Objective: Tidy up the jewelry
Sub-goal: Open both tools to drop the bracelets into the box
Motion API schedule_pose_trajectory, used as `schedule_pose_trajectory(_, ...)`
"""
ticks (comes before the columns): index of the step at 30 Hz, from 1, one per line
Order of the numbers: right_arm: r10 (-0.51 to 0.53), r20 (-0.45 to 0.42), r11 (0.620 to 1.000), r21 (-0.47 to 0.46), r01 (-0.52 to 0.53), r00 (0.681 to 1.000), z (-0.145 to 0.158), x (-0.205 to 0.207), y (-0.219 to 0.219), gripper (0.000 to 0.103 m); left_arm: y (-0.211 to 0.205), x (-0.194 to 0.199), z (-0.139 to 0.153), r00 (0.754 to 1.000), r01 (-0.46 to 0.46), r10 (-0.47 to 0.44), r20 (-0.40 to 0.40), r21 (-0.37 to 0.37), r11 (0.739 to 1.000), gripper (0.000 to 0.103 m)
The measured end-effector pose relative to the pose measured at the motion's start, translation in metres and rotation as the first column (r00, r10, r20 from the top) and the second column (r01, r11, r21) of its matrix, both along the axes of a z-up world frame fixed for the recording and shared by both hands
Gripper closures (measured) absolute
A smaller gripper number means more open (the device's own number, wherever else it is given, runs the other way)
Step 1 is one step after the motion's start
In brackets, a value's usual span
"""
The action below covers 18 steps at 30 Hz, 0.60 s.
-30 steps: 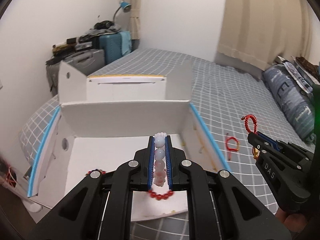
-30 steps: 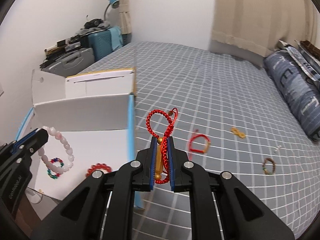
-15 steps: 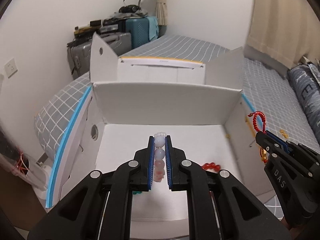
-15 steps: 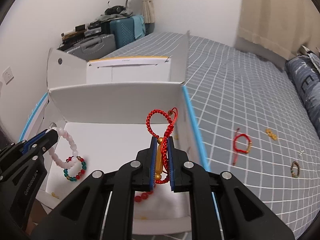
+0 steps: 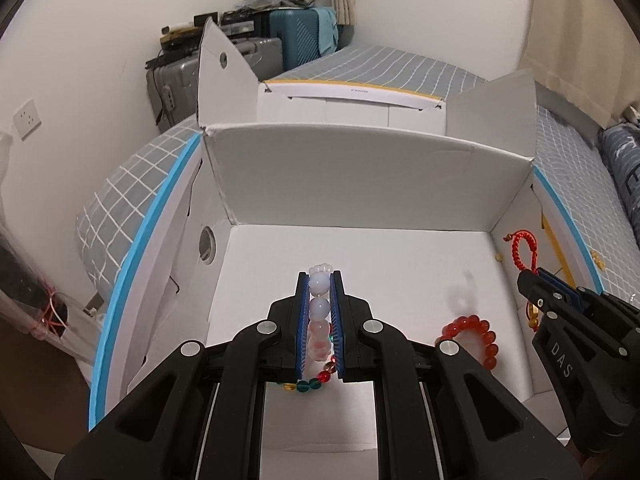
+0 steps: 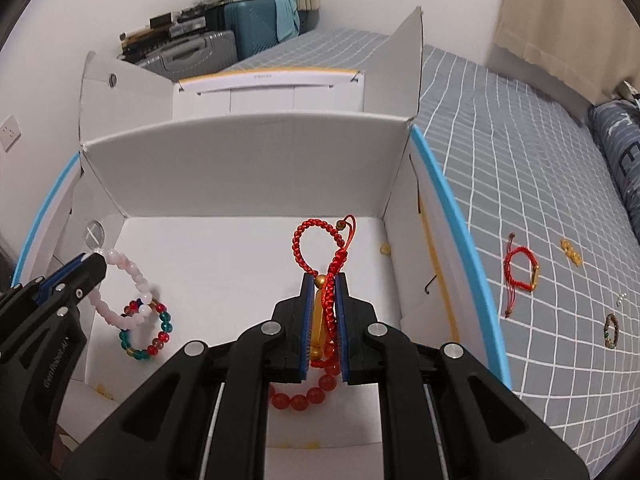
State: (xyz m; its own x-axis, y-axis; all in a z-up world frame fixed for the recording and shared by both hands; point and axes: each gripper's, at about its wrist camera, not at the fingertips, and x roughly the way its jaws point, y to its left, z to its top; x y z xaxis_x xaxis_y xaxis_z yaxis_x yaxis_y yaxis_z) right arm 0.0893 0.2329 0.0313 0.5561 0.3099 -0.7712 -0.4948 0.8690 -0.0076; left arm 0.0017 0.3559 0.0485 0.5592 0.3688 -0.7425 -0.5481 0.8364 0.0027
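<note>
Hovering over the white box (image 5: 360,168), left gripper (image 5: 319,292) is clamping a pale pink bead bracelet (image 5: 319,312) — multicolor bead bracelet (image 6: 145,332) lying below its fingers. Right gripper (image 6: 325,292) is pinching a red cord bracelet (image 6: 320,240) — red bead bracelet (image 5: 476,336) lying just beneath.

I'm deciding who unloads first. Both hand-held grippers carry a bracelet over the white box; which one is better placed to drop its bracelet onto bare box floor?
Left, probably. The left hand-held gripper holds its pink bead bracelet above bare floor of the white box; the right hand-held gripper, with the red cord bracelet, hangs over the red bead bracelet.
</note>
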Motion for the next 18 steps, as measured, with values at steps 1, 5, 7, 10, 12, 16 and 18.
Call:
schedule_pose_trajectory(1,0.000,-0.006,1.000,-0.002,0.000,1.000,-0.001,0.001,0.000,0.093,0.001,0.000,-0.001,1.000,0.000,0.000,-0.002,-0.001,1.000,0.093)
schedule_pose_trajectory(5,-0.003,-0.022,1.000,-0.012,0.003,1.000,-0.004,0.002,0.000,0.092,-0.001,0.000,-0.001,1.000,0.005,-0.005,-0.006,-0.010,1.000,0.093)
schedule_pose_trajectory(7,-0.001,-0.024,1.000,-0.014,0.000,1.000,-0.004,0.002,0.000,0.091,-0.001,0.000,-0.001,1.000,0.007,-0.007,-0.007,-0.027,1.000,0.092)
schedule_pose_trajectory(10,0.003,-0.023,1.000,-0.013,-0.003,1.000,-0.002,0.000,0.000,0.082,0.000,-0.001,-0.001,1.000,0.005,-0.005,-0.006,-0.028,1.000,0.091)
schedule_pose_trajectory(12,0.010,-0.021,1.000,-0.006,-0.010,1.000,0.000,-0.001,0.000,0.068,-0.001,-0.002,0.001,1.000,0.001,-0.001,-0.009,-0.026,1.000,0.086)
schedule_pose_trajectory(16,0.016,-0.005,1.000,0.004,-0.016,1.000,0.007,-0.005,-0.001,0.054,-0.002,-0.007,0.006,1.000,-0.011,0.011,0.007,-0.018,1.000,0.063)
schedule_pose_trajectory(18,0.015,0.009,1.000,0.012,-0.015,1.000,0.012,-0.006,-0.003,0.045,-0.002,-0.011,0.010,1.000,-0.019,0.020,0.022,-0.017,1.000,0.047)
